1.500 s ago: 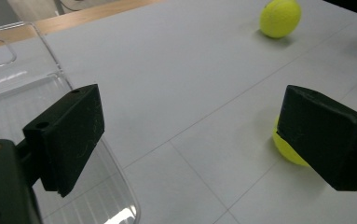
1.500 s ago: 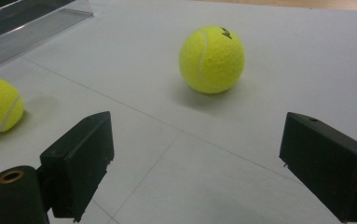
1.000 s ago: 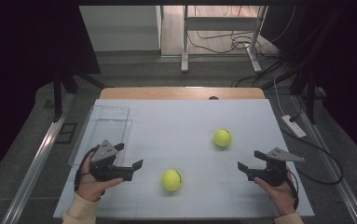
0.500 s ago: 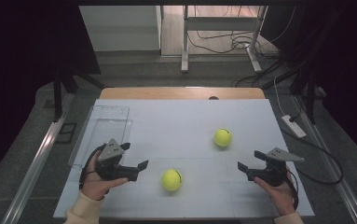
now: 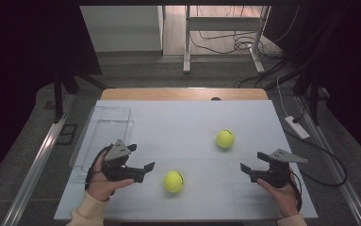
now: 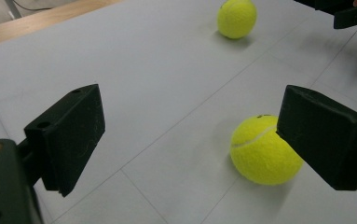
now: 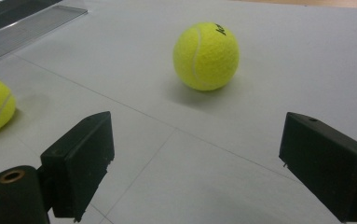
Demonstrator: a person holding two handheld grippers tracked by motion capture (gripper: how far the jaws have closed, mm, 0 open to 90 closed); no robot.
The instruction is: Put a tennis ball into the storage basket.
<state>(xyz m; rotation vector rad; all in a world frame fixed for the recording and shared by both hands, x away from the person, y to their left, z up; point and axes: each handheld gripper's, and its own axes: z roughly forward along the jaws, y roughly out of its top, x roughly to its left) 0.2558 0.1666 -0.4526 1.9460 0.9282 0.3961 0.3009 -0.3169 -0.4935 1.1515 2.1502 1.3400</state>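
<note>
1. The table (image 5: 183,122) has a smooth, matte pale-grey top crossed by thin seam lines, with a bare wooden strip along its far edge.
2. Two fuzzy yellow-green tennis balls rest on it. The near ball (image 5: 173,181) lies toward the front, left of middle; the far ball (image 5: 225,139) sits well apart, farther back and to the right, with dark lettering showing in the right gripper view (image 7: 206,56).
3. A clear, shallow plastic tray (image 5: 103,136) of rectangular shape lies at the table's left edge; whether anything lies in it is hard to tell from above.
4. The left gripper (image 5: 146,168), black and blocky with a grey three-cornered plate on top, is held low near the tray's front end. Its jaws stand wide apart, gripping nothing; the near ball (image 6: 264,149) lies just beside one jaw, apparently not touching.
5. The right gripper (image 5: 250,162) hovers near the front right, jaws likewise spread wide and empty, pointing toward the far ball.
</note>
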